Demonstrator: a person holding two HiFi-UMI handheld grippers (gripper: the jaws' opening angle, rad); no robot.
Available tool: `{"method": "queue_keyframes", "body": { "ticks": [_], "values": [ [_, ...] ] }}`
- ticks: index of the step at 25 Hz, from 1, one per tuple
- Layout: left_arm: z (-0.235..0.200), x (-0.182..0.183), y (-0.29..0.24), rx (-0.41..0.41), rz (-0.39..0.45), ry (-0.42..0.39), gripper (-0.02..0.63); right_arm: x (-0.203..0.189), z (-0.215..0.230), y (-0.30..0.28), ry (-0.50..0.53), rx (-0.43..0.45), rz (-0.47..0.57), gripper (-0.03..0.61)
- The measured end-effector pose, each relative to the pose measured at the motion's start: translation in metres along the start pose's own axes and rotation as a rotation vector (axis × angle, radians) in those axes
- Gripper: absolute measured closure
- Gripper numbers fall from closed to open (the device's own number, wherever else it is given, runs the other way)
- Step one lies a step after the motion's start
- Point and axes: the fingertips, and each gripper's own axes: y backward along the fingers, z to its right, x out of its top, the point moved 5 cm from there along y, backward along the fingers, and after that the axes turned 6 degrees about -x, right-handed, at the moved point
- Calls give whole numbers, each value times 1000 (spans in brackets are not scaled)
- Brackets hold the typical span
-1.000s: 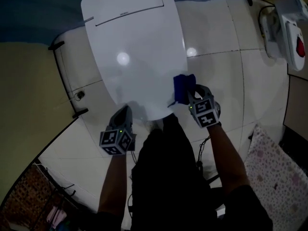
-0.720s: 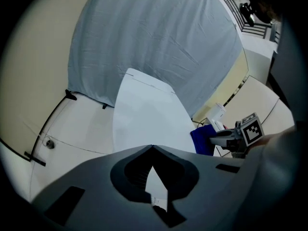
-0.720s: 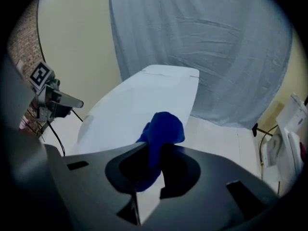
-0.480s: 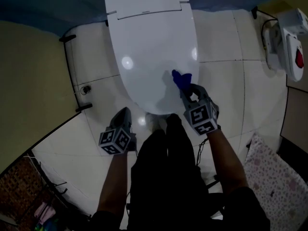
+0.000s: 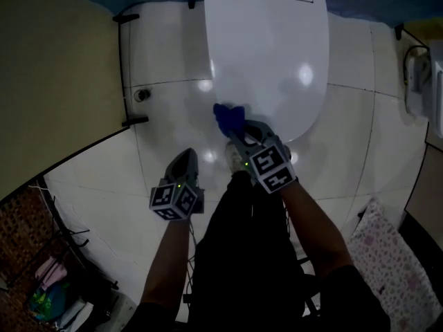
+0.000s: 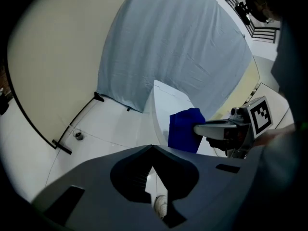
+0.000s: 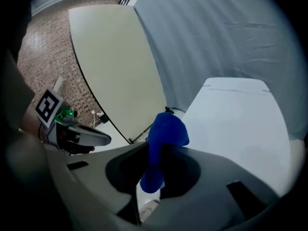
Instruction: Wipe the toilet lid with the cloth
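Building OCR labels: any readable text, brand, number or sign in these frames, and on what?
None readable.
Left gripper and right gripper cubes: square marker patterns, no letters.
Toilet lid: no print visible.
Cloth: plain blue.

From the right gripper (image 5: 237, 131), the toilet lid (image 5: 270, 54) lies bare toward 1 o'clock; a wall (image 5: 55, 75) blocks 9 o'clock.
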Motion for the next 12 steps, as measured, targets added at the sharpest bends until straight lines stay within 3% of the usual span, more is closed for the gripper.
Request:
{"method": "queue_keyframes", "body": {
  "ticks": [6, 12],
  "values": [
    [-2, -46, 1, 9, -50, 52, 623, -66, 27, -11, 302, -155, -222, 520],
    [27, -72, -14, -34, -83, 69, 623, -96, 75, 21, 359, -244, -259, 520]
  ]
}}
